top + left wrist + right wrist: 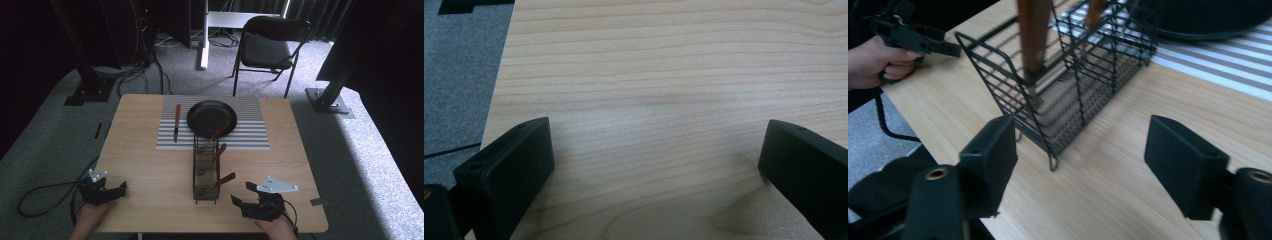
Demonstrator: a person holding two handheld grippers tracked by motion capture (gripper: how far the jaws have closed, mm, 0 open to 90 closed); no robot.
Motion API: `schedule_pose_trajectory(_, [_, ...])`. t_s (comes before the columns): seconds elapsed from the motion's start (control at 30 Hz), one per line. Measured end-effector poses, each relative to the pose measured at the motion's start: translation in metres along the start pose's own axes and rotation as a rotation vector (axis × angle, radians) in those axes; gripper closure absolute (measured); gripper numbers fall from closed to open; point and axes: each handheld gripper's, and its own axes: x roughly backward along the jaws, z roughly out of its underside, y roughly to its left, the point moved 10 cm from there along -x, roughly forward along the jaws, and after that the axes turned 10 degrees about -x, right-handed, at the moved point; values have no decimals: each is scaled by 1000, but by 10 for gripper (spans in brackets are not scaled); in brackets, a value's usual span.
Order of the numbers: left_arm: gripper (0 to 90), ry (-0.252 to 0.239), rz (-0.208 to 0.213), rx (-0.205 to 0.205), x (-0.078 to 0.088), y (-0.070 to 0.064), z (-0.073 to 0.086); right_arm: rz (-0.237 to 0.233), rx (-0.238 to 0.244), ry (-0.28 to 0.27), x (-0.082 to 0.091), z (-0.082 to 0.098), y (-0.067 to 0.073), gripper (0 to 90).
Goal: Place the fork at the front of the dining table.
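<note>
The wooden table (150,170) was laid as for a meal, with a striped mat (250,135) at the far side, a dark plate (210,116) set on it and a knife (176,122) placed just to its left. A wire basket (206,170) was stood in the middle and reached the plate's near edge, and wooden-handled cutlery (225,179) was leaned in its compartments, probably to be taken out. The left gripper (112,191) and right gripper (242,194) were rested at the near corners, both with jaws wide apart, nothing held.
</note>
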Motion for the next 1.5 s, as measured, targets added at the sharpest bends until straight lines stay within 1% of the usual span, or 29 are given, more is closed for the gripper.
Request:
schedule_pose_trajectory(0.03, [12,0,0,0,0,0,0,-11,-5,-6,-2,-3,4,335])
schedule_pose_trajectory(0.1, [12,0,0,0,0,0,0,-12,-9,-8,-3,-5,6,347])
schedule_pose_trajectory(0.13, [12,0,0,0,0,0,0,-18,-17,-20,-7,-9,11,359])
schedule_pose_trajectory(0.17, [12,0,0,0,0,0,0,-18,-17,-20,-7,-9,11,359])
schedule_pose_trajectory(0.2, [12,0,0,0,0,0,0,-16,-26,-27,-10,-12,15,394])
schedule_pose_trajectory(0.27, [12,0,0,0,0,0,0,-19,-29,-28,-11,-13,15,405])
schedule_pose_trajectory(0.3, [12,1,0,-1,0,0,0,-18,-33,-27,-14,-15,18,455])
schedule_pose_trajectory(0.33, [12,0,0,0,0,0,0,-20,-32,-28,-15,-17,20,464])
schedule_pose_trajectory(0.4, [12,0,0,0,0,0,0,-23,-35,-32,-16,-20,23,524])
schedule_pose_trajectory(0.43, [11,0,0,0,0,0,0,-23,-35,-32,-16,-20,23,524])
schedule_pose_trajectory(0.47, [12,0,0,0,0,0,0,-19,-43,-34,-17,-24,25,548])
schedule_pose_trajectory(0.53, [12,1,0,0,0,0,0,-22,-57,-33,-19,-26,25,563])
schedule_pose_trajectory(0.63, [12,-1,0,1,0,0,0,-11,-78,-30,-21,-28,24,628])
schedule_pose_trajectory(0.67, [12,-1,0,1,0,0,0,-11,-78,-30,-21,-28,24,628])
schedule_pose_trajectory(0.73, [12,-1,0,0,0,0,0,-4,-66,-16,-25,-27,23,659])
schedule_pose_trajectory(0.8, [12,-1,0,0,0,0,0,-7,-70,-6,-27,-26,23,662])
schedule_pose_trajectory(0.83, [12,0,0,-1,0,0,0,-22,-86,2,-31,-26,24,665])
schedule_pose_trajectory(0.93, [12,0,0,-1,0,0,0,-18,-90,2,-32,-27,24,666])
schedule_pose_trajectory(0.97, [12,0,0,-1,0,0,0,-27,-115,1,-33,-29,23,665])
schedule_pose_trajectory(1.03, [12,0,0,-2,0,0,0,-31,-127,-3,-34,-31,22,671])
schedule_pose_trajectory(1.07, [12,0,0,-1,0,0,0,-33,-133,-5,-34,-31,22,701])
schedule_pose_trajectory(1.13, [12,0,0,-2,0,0,0,-34,-135,-5,-35,-31,23,721])
schedule_pose_trajectory(1.17, [12,0,0,-2,0,0,0,-38,-139,-8,-35,-31,24,761])
schedule_pose_trajectory(1.27, [12,0,0,-1,0,0,0,-46,-140,-19,-35,-33,26,769])
schedule_pose_trajectory(1.33, [12,0,0,-2,0,0,0,-41,-142,-35,-34,-35,26,803])
schedule_pose_trajectory(1.4, [12,0,0,-1,0,0,0,-43,-137,-39,-34,-36,26,804])
schedule_pose_trajectory(1.43, [12,0,0,-1,0,0,0,-33,-127,-40,-34,-36,26,804])
schedule_pose_trajectory(1.47, [12,0,0,-2,0,0,0,-42,-123,-40,-33,-37,27,805])
schedule_pose_trajectory(1.5, [12,-1,0,-1,0,0,0,-42,-99,-37,-32,-39,29,806])
